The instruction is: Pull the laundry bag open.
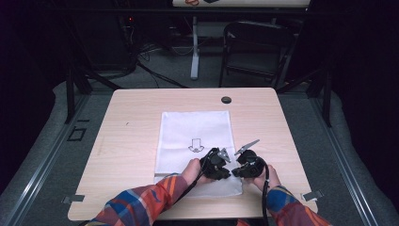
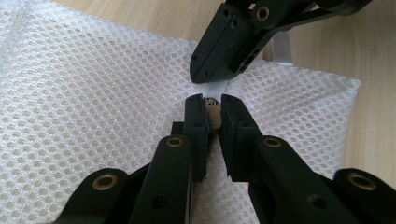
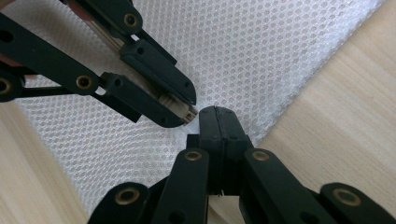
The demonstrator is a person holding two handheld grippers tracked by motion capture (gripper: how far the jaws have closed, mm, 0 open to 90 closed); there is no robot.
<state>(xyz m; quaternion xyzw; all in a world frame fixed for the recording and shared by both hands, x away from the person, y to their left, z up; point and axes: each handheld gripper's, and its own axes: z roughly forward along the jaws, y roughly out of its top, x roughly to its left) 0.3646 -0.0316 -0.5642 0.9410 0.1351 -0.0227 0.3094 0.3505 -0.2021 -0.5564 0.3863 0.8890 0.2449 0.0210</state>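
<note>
A white mesh bag [image 1: 195, 132] with a printed arrow lies flat on the wooden table [image 1: 127, 141]. Both grippers meet tip to tip at its near right edge. My left gripper [image 2: 212, 105] is shut on a small beige tab [image 2: 214, 114] at the bag's edge; the mesh [image 2: 93, 93] spreads out beneath it. In the right gripper view that tab [image 3: 184, 111] sits between the left gripper's [image 3: 189, 107] jaws. My right gripper [image 3: 217, 112] is shut, its tips pinching the mesh [image 3: 261, 46] right beside the tab. From the left gripper's camera, the right gripper [image 2: 203, 77] has a white strip of the bag under its tip.
A dark round grommet [image 1: 226, 100] sits near the table's far edge. Beyond the table stand a black chair [image 1: 256, 42] and a white post [image 1: 194, 47]. Bare wood lies to the left and right of the bag.
</note>
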